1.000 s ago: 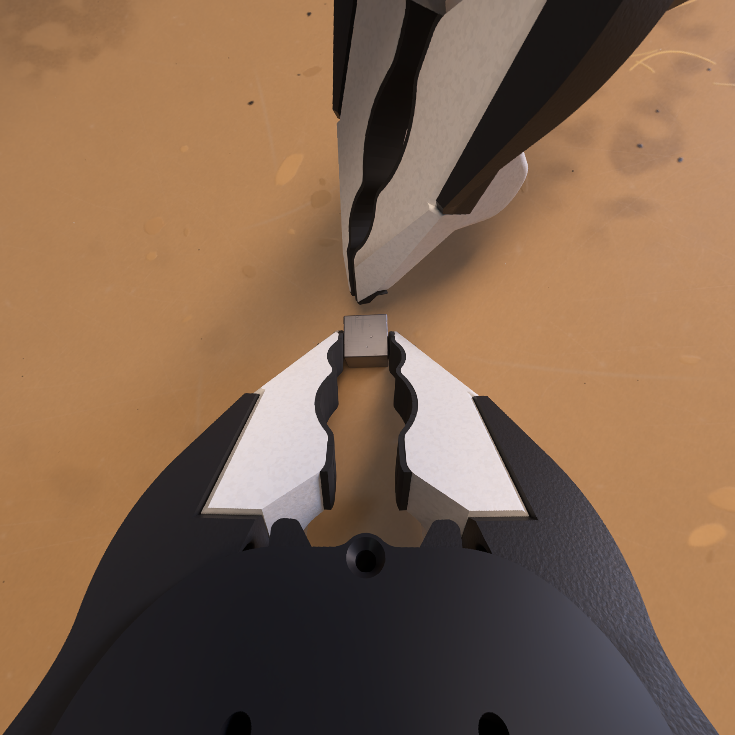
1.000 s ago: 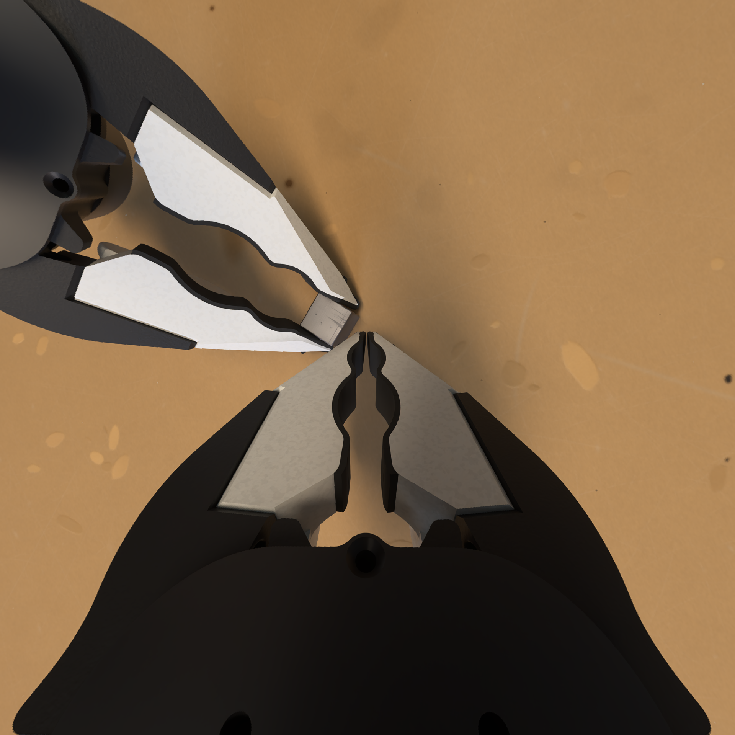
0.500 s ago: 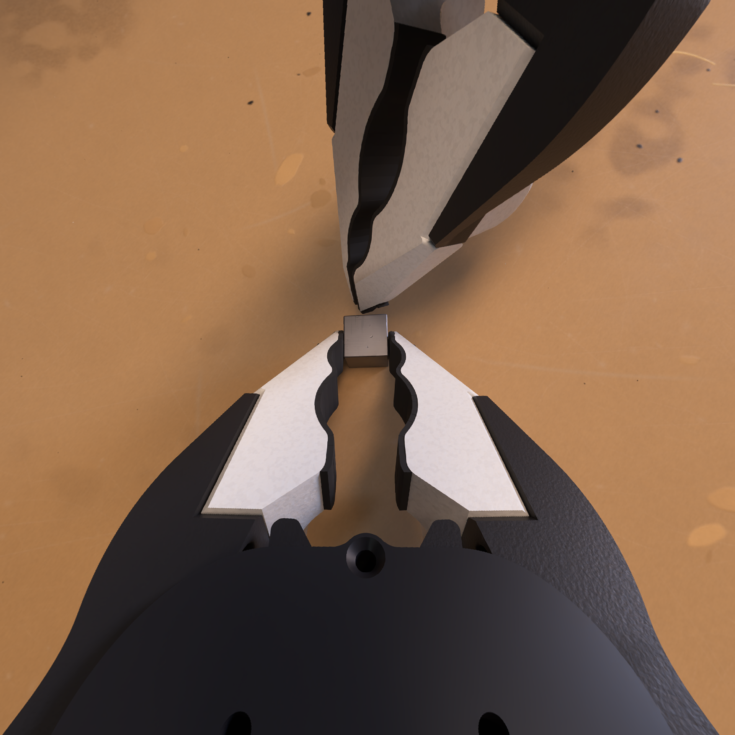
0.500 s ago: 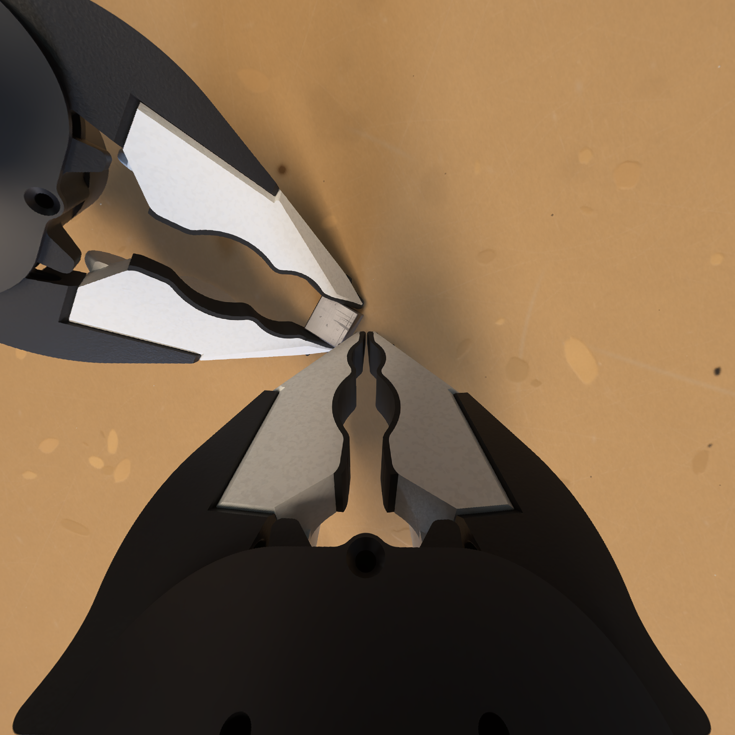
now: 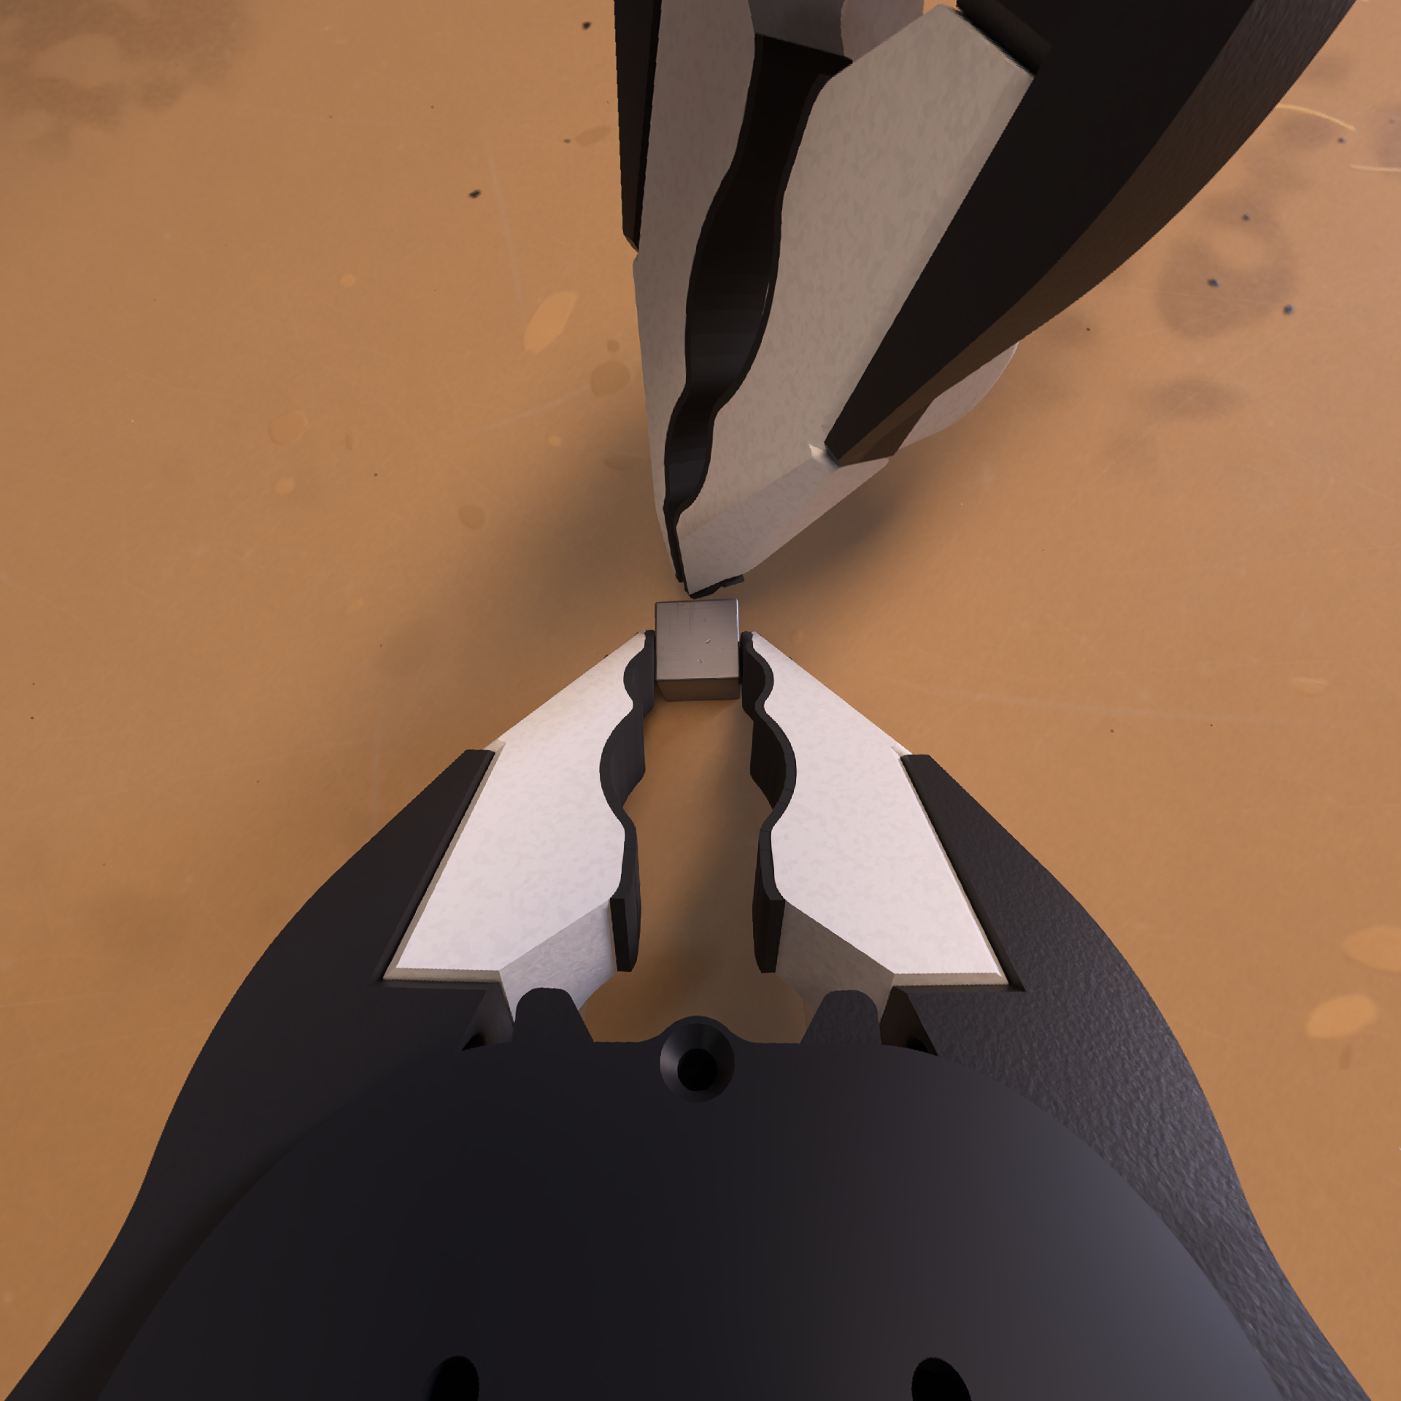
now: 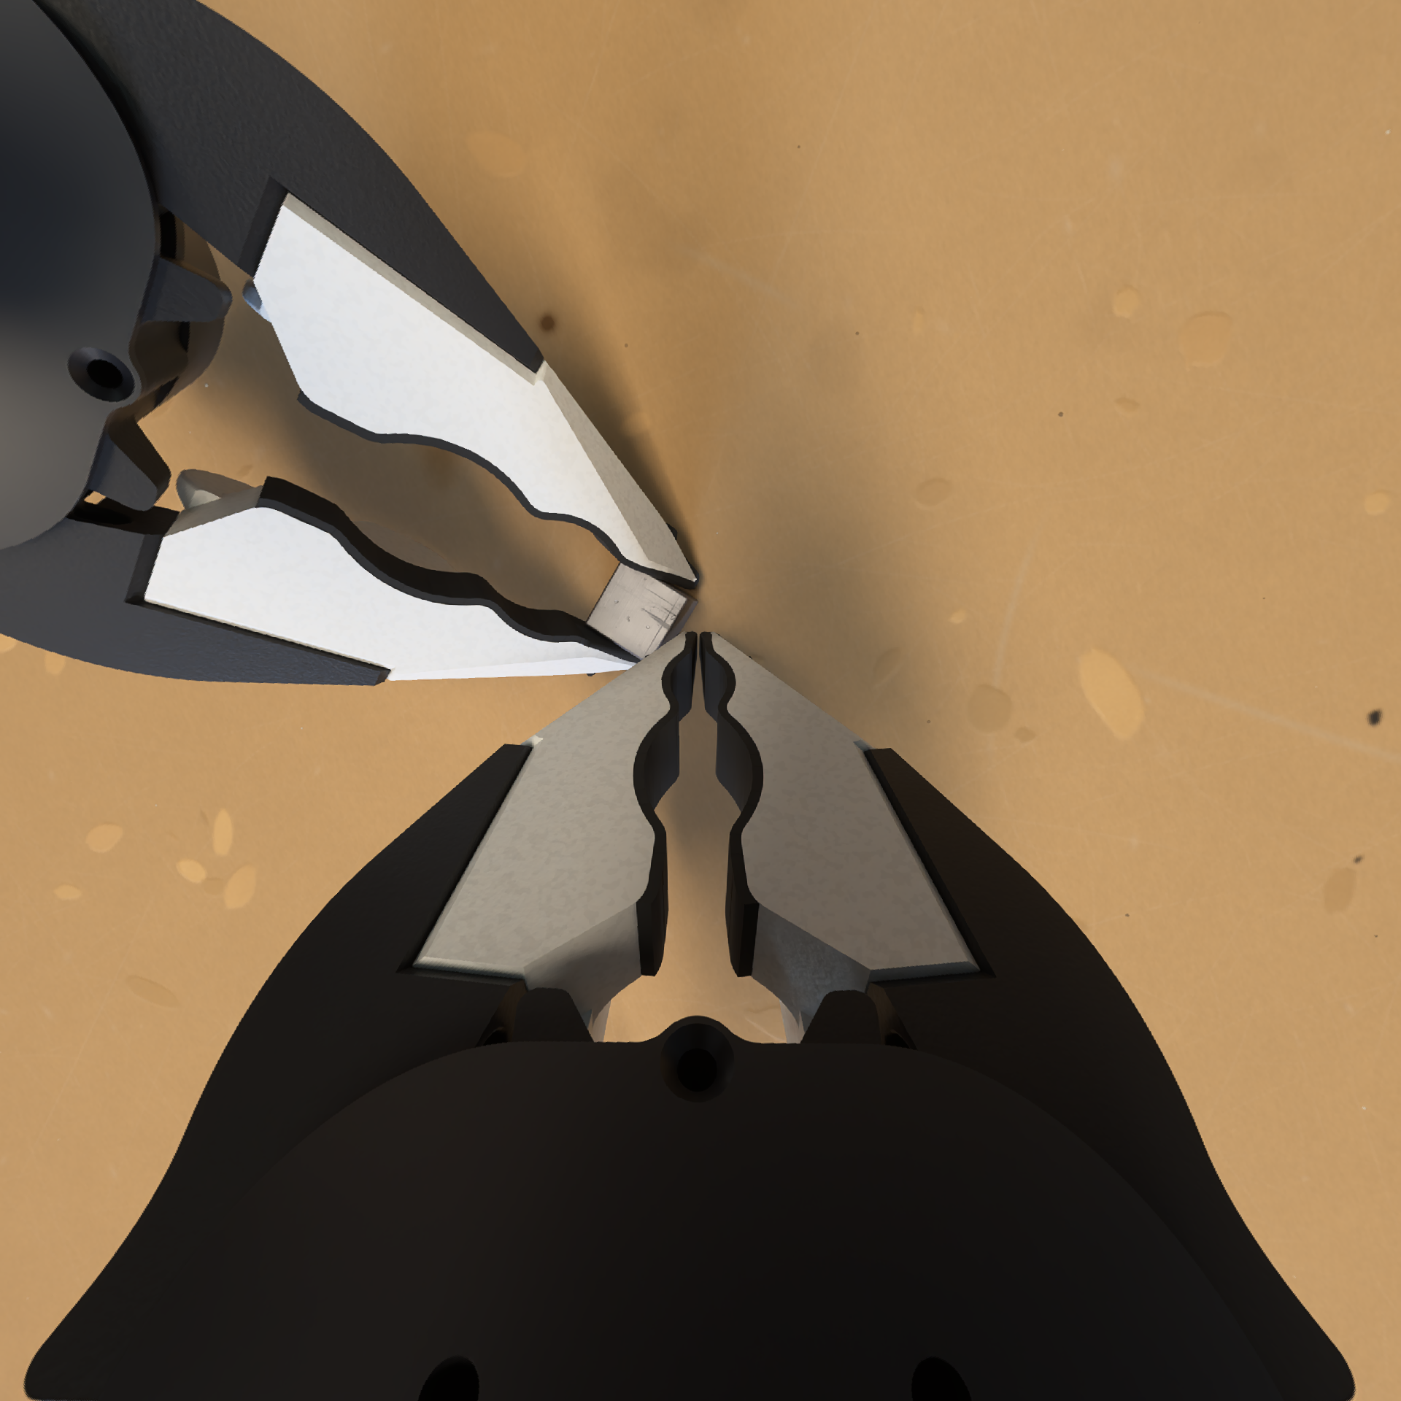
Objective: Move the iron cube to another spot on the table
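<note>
The iron cube [image 5: 696, 650] is a small grey metal block, and my left gripper [image 5: 696, 658] is shut on it, pinching it at the very fingertips low over the brown table [image 5: 227, 531]. I cannot tell whether the cube touches the table. My right gripper [image 6: 696, 643] is shut and empty. Its tips come down from the far side in the left wrist view [image 5: 709, 584] and stop just short of the cube's far edge. In the right wrist view the left gripper [image 6: 653, 615] enters from the upper left with the cube [image 6: 643, 610] between its tips.
The brown tabletop [image 6: 1061, 531] has faint stains, specks and scratches. Nothing else stands on it in either view. No table edge shows.
My right gripper has tilted and its tips have come slightly closer to the cube's far edge. The left gripper's hold on the cube is unchanged.
</note>
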Tool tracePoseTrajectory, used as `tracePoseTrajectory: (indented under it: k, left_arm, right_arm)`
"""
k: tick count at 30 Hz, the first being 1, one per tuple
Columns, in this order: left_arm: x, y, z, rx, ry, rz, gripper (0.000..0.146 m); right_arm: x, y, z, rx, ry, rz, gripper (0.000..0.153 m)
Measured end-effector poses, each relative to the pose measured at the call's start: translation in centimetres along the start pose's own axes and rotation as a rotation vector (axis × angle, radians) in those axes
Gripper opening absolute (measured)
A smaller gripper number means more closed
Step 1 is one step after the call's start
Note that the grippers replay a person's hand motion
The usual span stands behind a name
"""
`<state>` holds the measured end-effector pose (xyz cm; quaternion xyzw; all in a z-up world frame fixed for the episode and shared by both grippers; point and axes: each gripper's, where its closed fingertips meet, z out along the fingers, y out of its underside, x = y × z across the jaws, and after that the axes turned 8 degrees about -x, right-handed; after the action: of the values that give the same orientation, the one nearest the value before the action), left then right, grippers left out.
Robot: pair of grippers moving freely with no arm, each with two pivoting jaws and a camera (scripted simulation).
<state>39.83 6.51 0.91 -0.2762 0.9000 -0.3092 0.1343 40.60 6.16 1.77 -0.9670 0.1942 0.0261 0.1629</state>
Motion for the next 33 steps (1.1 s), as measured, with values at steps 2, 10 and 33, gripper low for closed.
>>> tracePoseTrajectory:
  k: [2,10,33]
  left_arm:
    - [0.0,0.0,0.0,0.0,0.001,-0.001,0.022]
    - [0.0,0.0,0.0,0.0,0.002,-0.003,0.022]
    - [0.1,0.0,0.0,0.0,0.02,-0.016,0.022]
  right_arm:
    - [0.0,0.0,0.0,-0.003,0.0,0.0,0.0]
    - [0.0,0.0,0.0,-0.013,-0.006,0.004,0.0]
    - [3.6,1.2,-4.8,0.122,0.026,0.129,0.0]
